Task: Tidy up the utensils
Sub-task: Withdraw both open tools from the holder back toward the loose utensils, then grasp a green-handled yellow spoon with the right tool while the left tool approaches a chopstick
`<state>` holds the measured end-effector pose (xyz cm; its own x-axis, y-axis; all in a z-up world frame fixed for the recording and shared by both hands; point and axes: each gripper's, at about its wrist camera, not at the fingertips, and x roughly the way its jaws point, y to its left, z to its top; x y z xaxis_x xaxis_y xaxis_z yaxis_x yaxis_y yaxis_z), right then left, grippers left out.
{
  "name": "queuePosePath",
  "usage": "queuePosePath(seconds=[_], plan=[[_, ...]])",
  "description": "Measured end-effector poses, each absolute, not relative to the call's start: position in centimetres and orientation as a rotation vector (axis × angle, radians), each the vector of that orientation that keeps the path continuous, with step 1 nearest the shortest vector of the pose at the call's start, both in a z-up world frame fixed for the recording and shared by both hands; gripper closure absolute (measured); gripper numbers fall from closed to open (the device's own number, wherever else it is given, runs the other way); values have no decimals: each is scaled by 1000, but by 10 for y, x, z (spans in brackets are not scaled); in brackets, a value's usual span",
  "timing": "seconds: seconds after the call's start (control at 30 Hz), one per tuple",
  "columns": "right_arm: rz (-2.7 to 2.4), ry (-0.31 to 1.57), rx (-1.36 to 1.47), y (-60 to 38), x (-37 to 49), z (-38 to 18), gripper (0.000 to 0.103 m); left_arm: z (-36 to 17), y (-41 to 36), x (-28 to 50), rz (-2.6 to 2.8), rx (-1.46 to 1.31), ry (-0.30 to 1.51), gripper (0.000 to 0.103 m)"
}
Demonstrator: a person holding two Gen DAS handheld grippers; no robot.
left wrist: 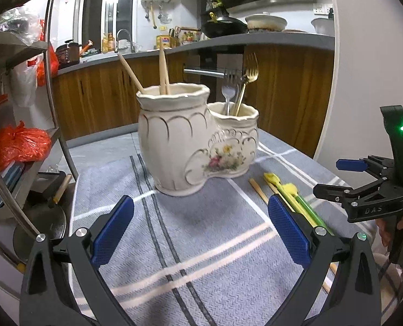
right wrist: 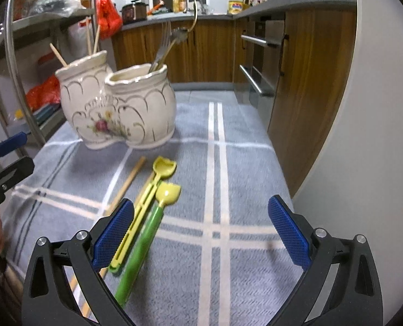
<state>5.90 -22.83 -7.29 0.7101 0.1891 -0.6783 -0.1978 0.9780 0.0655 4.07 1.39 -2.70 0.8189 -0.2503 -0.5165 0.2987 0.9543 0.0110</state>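
A cream ceramic two-pot holder [left wrist: 193,138] [right wrist: 120,106] stands on the striped cloth. Its taller pot holds wooden chopsticks [left wrist: 162,68] [right wrist: 92,40]; the lower pot holds forks [left wrist: 249,78] [right wrist: 163,49]. On the cloth lie a yellow spoon [right wrist: 147,201], a green-handled spoon [right wrist: 144,241] and loose chopsticks [right wrist: 128,182] [left wrist: 258,191]. My left gripper [left wrist: 201,233] is open in front of the holder, nothing between its fingers. My right gripper [right wrist: 201,233] is open, its left pad beside the two spoons; it also shows in the left wrist view [left wrist: 334,176].
A blue-grey striped cloth [right wrist: 242,168] covers the table. A metal shelf rack [left wrist: 14,87] with orange bags stands left. Wooden kitchen cabinets [right wrist: 310,68] and a counter lie behind. A white wall [right wrist: 364,135] rises at the right.
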Motion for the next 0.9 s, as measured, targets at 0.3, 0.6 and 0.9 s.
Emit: queuePosePath(seconds=[0.3,0.6,0.9], plan=[[246,807,-15,-218,58,-77,23,-35,9,38,-312,101,557,6],[318,883,-1,-205,61,-81,73,-34,8,38,-322,89,561,6],[313,945,-18,-196,74,-83,84,-34,4,38,-332,84,567,6]])
